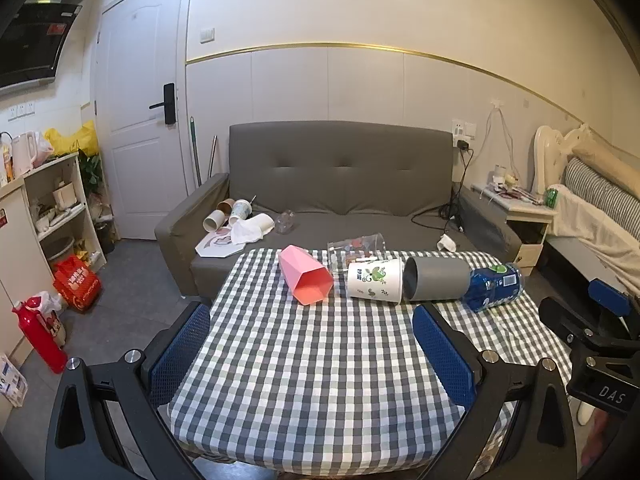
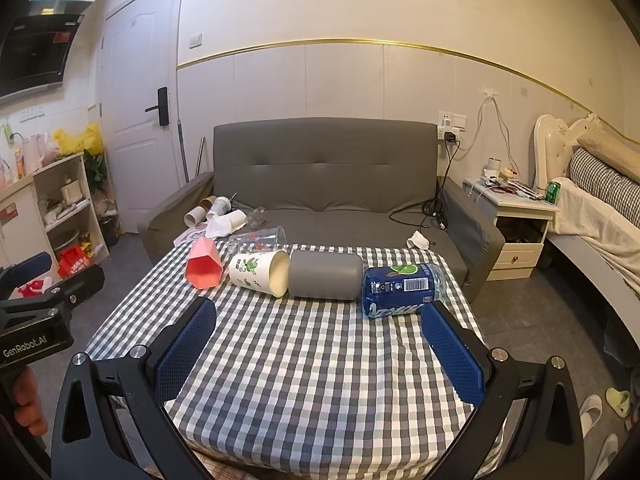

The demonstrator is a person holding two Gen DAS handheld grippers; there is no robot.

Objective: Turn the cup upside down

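Observation:
Several cups lie on their sides in a row at the far end of the checked table (image 1: 312, 368): a pink faceted cup (image 1: 305, 276) (image 2: 203, 266), a clear printed cup (image 1: 356, 249) (image 2: 258, 238) behind it, a white paper cup (image 1: 374, 279) (image 2: 260, 272), a grey cup (image 1: 436, 278) (image 2: 325, 274) and a blue-labelled clear cup (image 1: 494, 286) (image 2: 402, 289). My left gripper (image 1: 312, 336) is open and empty, short of the cups. My right gripper (image 2: 320, 328) is open and empty, just before the grey and blue cups.
A grey sofa (image 1: 340, 184) stands right behind the table, with more cups and tissue (image 1: 240, 220) on its seat. Shelves (image 1: 60, 208) and a red bottle (image 1: 40, 332) stand on the left, a nightstand (image 2: 516, 216) and bed on the right.

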